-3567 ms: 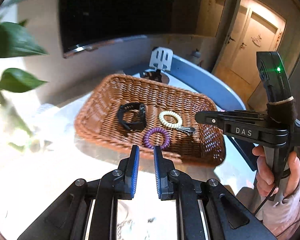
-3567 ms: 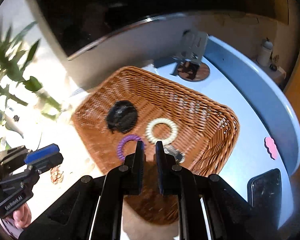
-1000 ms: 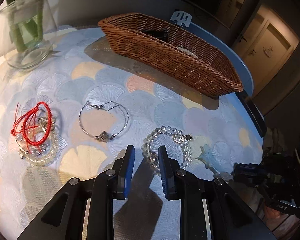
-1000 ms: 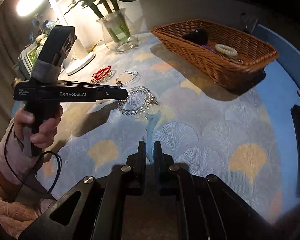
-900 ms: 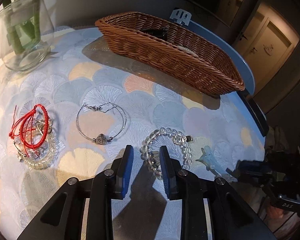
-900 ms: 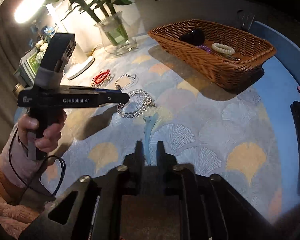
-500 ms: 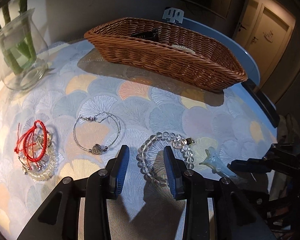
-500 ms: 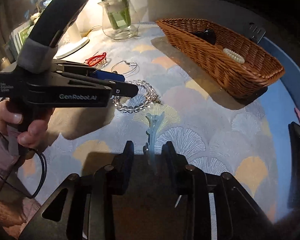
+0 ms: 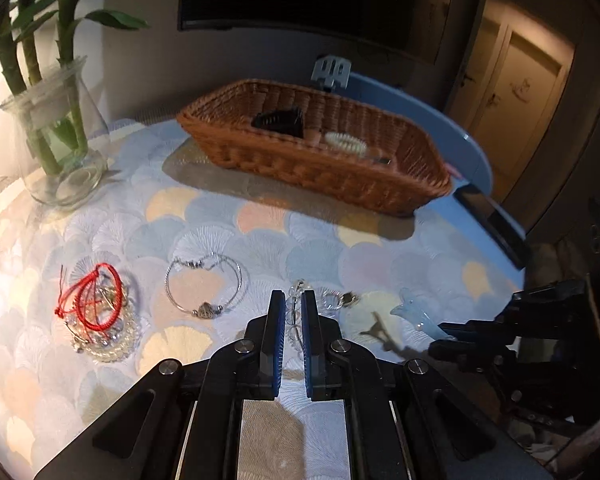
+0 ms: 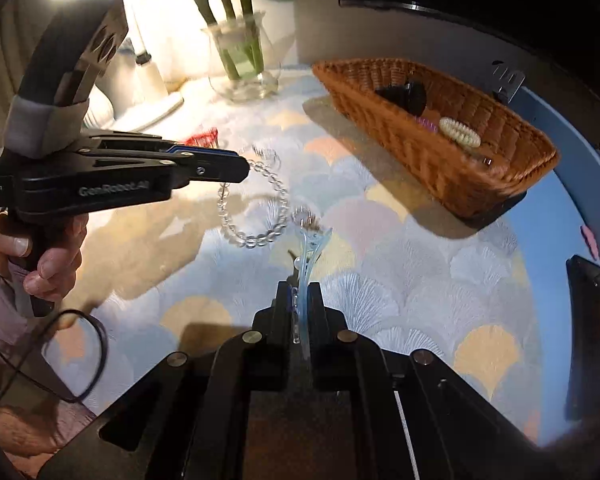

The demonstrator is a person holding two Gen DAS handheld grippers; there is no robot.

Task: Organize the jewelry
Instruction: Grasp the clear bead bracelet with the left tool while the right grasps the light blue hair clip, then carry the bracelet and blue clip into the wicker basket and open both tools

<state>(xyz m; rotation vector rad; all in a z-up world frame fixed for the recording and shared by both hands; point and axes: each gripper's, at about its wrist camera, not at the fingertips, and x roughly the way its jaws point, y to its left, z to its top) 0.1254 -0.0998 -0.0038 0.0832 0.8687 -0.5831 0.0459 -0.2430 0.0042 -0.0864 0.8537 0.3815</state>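
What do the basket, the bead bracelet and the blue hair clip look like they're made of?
Basket: woven wicker or rattan, matte brown, ribbed weave showing.
Bead bracelet: clear glossy beads, glass or crystal-like; light passes through.
Blue hair clip: translucent pale-blue plastic, probably, smooth and shiny.

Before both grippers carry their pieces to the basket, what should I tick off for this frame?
1. Left gripper shut on the clear bead bracelet: ok.
2. Bracelet lifted off the tablecloth: ok, it dangles.
3. Right gripper shut on the blue hair clip: ok.
4. Bracelet's charm free of the clip: cannot tell, they overlap.
5. Wicker basket has room: ok.
6. Silver bracelet and red cord bracelet still to collect: not ok.
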